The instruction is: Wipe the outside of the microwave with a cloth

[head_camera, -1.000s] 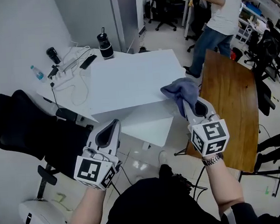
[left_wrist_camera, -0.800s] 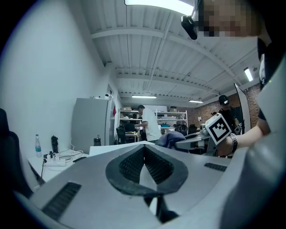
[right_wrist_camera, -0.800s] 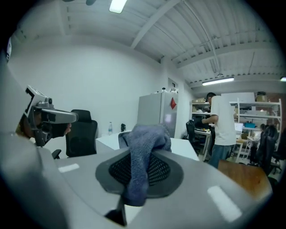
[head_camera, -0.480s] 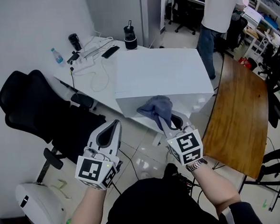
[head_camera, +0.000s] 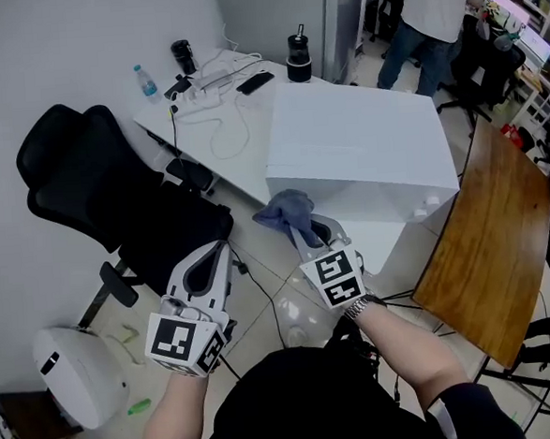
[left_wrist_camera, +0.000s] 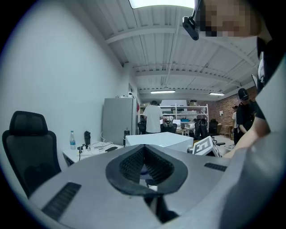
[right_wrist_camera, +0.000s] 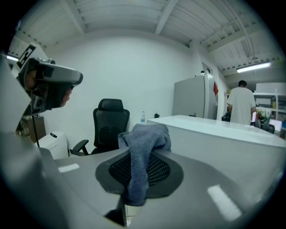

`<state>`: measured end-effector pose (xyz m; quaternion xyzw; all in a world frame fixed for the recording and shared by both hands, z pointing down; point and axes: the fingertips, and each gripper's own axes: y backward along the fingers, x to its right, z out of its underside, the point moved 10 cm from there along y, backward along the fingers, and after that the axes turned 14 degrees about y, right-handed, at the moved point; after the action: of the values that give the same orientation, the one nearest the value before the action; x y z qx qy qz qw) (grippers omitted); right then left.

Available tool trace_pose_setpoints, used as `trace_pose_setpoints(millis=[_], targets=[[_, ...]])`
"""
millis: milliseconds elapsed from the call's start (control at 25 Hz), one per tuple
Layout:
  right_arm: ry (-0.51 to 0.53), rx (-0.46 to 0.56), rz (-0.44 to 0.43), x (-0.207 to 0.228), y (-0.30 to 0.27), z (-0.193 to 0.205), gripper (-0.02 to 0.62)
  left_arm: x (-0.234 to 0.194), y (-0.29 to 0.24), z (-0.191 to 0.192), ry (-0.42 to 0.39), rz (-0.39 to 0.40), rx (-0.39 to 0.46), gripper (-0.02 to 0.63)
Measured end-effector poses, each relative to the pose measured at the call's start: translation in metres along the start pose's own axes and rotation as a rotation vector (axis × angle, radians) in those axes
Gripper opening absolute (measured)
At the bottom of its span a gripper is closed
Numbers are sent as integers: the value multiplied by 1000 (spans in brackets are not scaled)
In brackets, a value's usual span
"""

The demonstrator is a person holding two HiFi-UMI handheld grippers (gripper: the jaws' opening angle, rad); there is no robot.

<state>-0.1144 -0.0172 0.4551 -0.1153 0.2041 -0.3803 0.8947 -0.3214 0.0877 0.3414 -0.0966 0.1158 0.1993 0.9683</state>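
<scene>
The right gripper (right_wrist_camera: 140, 174) is pinching a grey cloth (right_wrist_camera: 147, 136) just left of the white microwave (right_wrist_camera: 214, 143); a black chair (right_wrist_camera: 109, 125) is standing farther left of it.

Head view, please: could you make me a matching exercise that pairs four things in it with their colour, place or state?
Things:
1. cloth
2. left gripper
3. office chair
4. wooden table

Descriptions:
A. black, beside the white desk
B. jaws together, nothing between them
C. brown, at the right of the view
D. blue-grey, clamped in the jaws of the right gripper

Pairs: 1-D, 2-B, 3-A, 4-C.
</scene>
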Motion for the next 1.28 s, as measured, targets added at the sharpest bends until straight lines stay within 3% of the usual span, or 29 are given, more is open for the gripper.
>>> trace_pose_setpoints(millis=[240,520,1280], targets=[[26,-38,-18,-7,-50,11,48,-14,7,0,-4,-39,-14,3],[54,-96,17,-2,-81,18,48,-30,6,-1,-5,-57,-28,3],[41,-168,137,31,-50,37,48,-18,-15,-9,-14,29,-23,3]])
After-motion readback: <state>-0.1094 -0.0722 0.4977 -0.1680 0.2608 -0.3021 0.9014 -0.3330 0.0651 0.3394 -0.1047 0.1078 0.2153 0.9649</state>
